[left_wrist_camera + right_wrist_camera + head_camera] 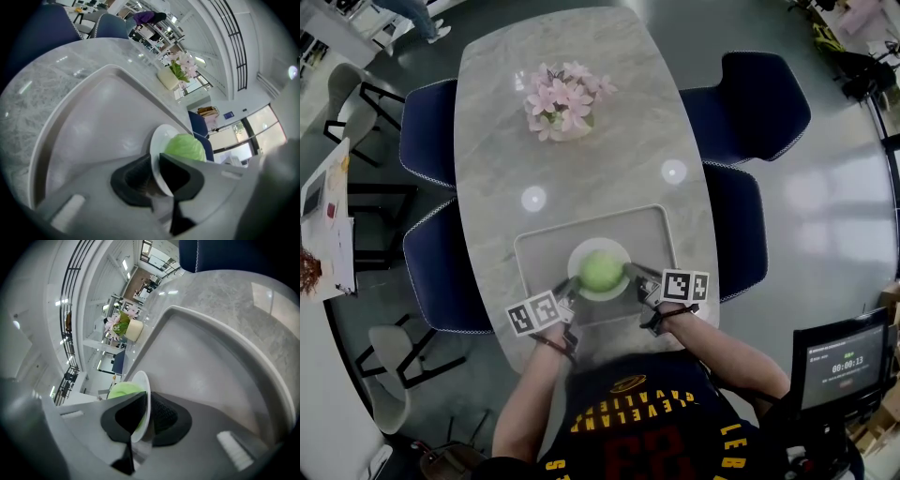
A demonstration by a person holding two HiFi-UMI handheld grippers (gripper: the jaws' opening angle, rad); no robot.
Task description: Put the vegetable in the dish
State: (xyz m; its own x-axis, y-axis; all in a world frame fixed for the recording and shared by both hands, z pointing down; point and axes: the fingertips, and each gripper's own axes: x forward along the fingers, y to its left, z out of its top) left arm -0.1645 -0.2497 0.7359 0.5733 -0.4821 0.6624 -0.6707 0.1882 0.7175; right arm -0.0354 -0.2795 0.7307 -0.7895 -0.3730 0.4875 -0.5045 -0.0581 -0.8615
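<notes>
A pale green cabbage [601,271] sits in a small white dish [579,259], which is over the grey tray [534,246] near the table's front edge. My left gripper [569,305] is shut on the dish's left rim; in the left gripper view the dish [158,152] edge runs between the jaws with the cabbage [185,146] behind. My right gripper [639,283] is shut on the right rim, and the right gripper view shows the dish [143,394] pinched edge-on with the cabbage [122,390] beyond.
A vase of pink flowers [562,100] stands at the far middle of the marble table [506,122]. Dark blue chairs [761,98] flank both sides. The tray's raised rim [70,108] surrounds the dish.
</notes>
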